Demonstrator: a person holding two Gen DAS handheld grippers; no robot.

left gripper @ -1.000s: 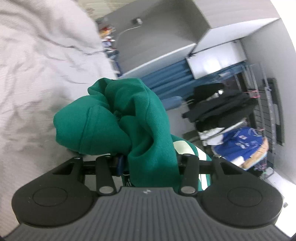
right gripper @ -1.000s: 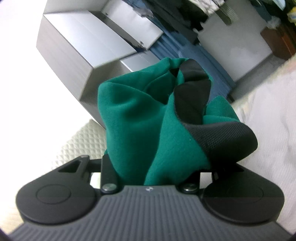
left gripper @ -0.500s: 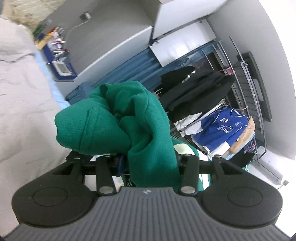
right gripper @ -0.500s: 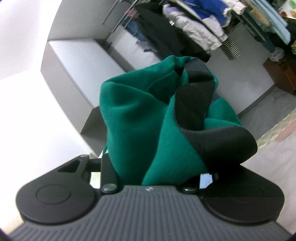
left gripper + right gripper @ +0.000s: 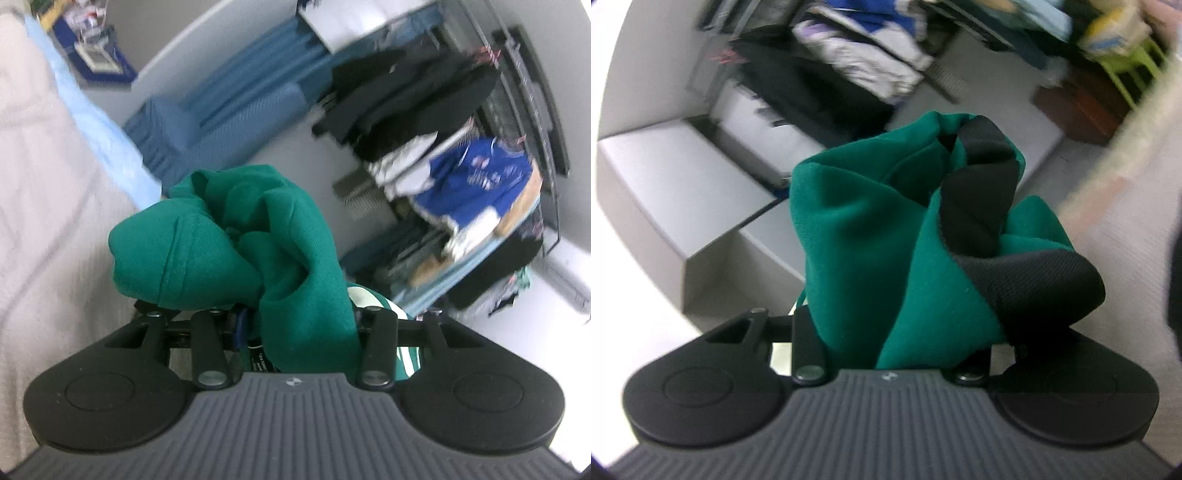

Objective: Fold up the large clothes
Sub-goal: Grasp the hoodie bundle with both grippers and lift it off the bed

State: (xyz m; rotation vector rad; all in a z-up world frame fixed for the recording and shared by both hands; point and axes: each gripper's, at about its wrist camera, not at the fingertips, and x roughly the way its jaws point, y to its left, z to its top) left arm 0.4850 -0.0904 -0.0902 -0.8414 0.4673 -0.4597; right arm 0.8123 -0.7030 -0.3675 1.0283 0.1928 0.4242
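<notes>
Nearest the left wrist camera, the left gripper [image 5: 295, 325] has its 2 black fingers about half apart and clamped on a thick bunch of the green knit garment [image 5: 236, 243], which bulges up between them and spills over the left-hand finger. In the right wrist view the right gripper [image 5: 890, 350] stands much the same, half apart and pinched on another bunch of the same green cloth, here with a black ribbed trim band [image 5: 1027, 280] folded across it. The garment therefore hangs in the air between both grippers, not lying on anything.

What has changed is the background, not the grip. The bunches sit in the fingers exactly as they did 1 second ago, while the room behind has swept sideways and now smears with motion blur. In the left view the pale quilted bed cover [image 5: 48, 206] has slid to the left edge, and the rack of hanging clothes with a blue jersey [image 5: 480, 177] fills the far right. In the right view the grey cabinet blocks [image 5: 665, 177] have dropped to the left, and the rack has come into the top.

My reading: both hands are swinging the held garment through the air, likely to shake it open or carry it to the bed, so no fold is started yet.
</notes>
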